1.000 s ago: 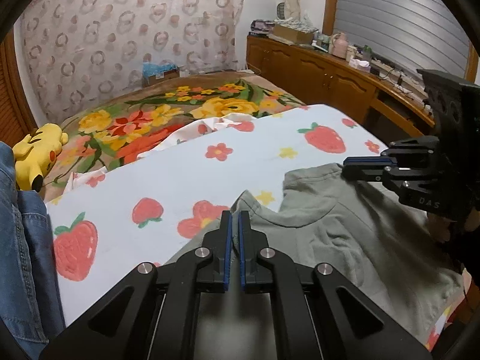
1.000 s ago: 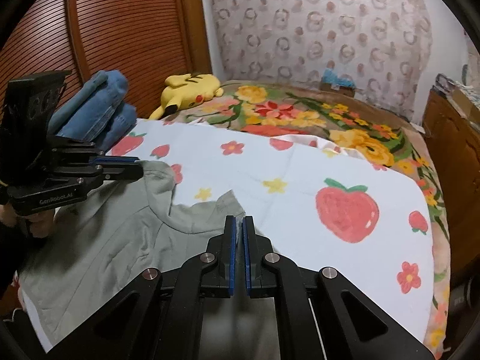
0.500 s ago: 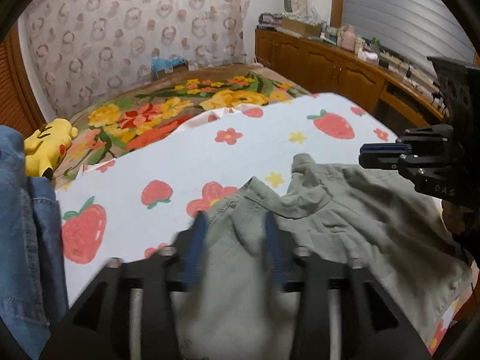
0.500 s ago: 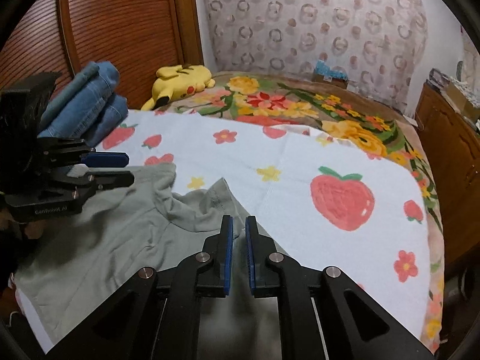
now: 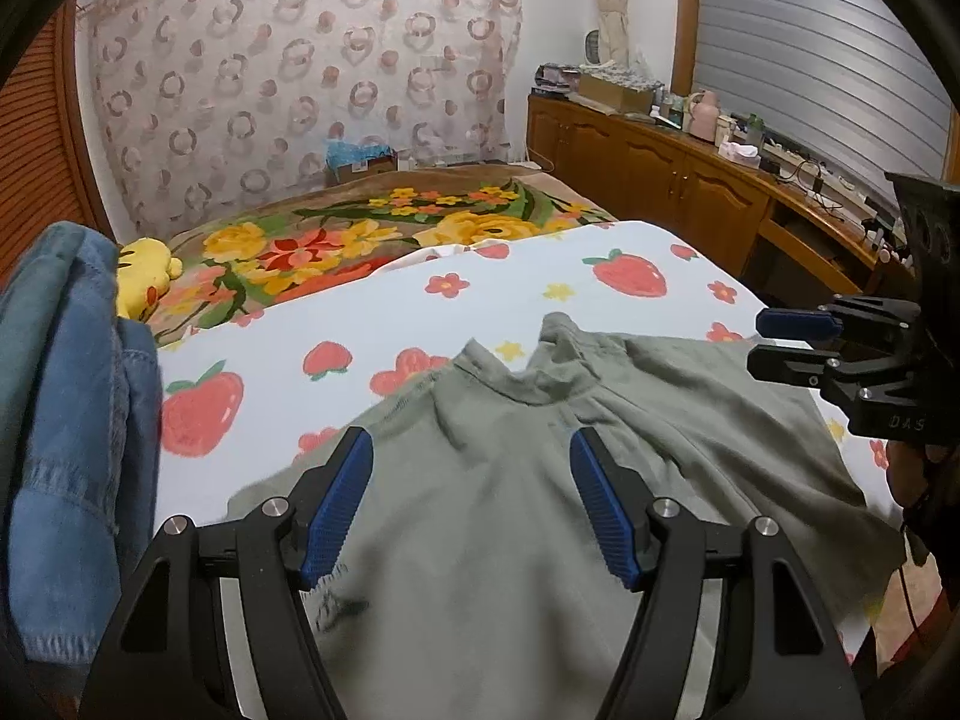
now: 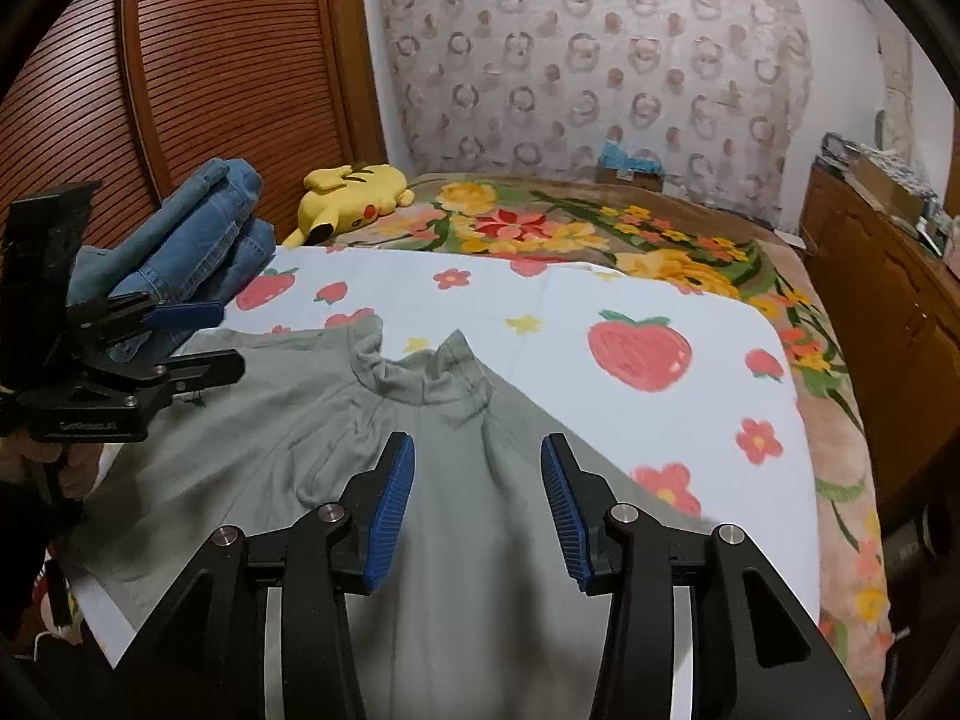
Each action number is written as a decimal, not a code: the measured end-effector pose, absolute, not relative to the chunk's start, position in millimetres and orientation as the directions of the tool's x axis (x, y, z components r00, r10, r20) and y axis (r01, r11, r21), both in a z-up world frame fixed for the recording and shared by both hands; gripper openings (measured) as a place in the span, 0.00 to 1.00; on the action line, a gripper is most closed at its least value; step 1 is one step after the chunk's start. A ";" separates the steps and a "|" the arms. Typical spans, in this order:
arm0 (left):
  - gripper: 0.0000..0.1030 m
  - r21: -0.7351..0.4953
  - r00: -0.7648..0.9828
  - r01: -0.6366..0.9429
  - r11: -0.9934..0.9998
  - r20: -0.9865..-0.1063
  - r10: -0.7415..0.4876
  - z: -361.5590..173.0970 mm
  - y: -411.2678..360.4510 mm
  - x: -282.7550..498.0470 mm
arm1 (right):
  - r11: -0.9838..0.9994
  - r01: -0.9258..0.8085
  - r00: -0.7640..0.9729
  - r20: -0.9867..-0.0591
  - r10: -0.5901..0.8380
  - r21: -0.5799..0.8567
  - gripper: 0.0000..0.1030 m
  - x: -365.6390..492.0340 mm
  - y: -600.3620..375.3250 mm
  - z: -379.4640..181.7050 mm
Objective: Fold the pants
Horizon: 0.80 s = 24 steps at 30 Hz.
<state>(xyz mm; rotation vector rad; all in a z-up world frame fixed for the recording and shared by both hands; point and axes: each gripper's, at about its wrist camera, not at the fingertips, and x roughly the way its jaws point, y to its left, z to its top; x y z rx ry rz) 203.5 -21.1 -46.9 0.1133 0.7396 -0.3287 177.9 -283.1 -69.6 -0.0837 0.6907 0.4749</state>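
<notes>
Left gripper (image 5: 471, 501) tilted downward over the bed, jaws opening, blue pads standing well apart above the cloth and pressing on nothing. Right gripper (image 6: 477, 501) in the same downward tilt, jaws also opening, nothing pinched between the pads. Each tool seen from the side in the other camera, with a part of a hand (image 5: 912, 474) under the right one.

Grey-green pants (image 5: 510, 510) lying flat on the strawberry sheet (image 5: 360, 324), on the near side of the bed, under both grippers. Far edge bunched up into two raised peaks with a dip between; soft wrinkles across the cloth; a small dark mark near the left pad.

Letters "DAS" readable on the right tool's body. Small print on the left tool's body, too fine to read surely.
</notes>
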 end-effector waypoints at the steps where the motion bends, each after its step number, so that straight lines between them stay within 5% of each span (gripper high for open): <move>1: 0.67 -0.013 0.693 0.330 0.944 -0.676 -0.251 -46.4 -21.1 198.9 | 0.891 -0.446 0.671 -0.629 0.393 0.082 0.45 173.2 -283.0 -69.3; 24: 0.67 -0.022 0.725 0.271 0.962 -0.653 -0.219 -49.4 -19.8 102.6 | 0.908 -0.411 0.700 -0.609 0.374 0.086 0.45 78.4 -305.7 -73.1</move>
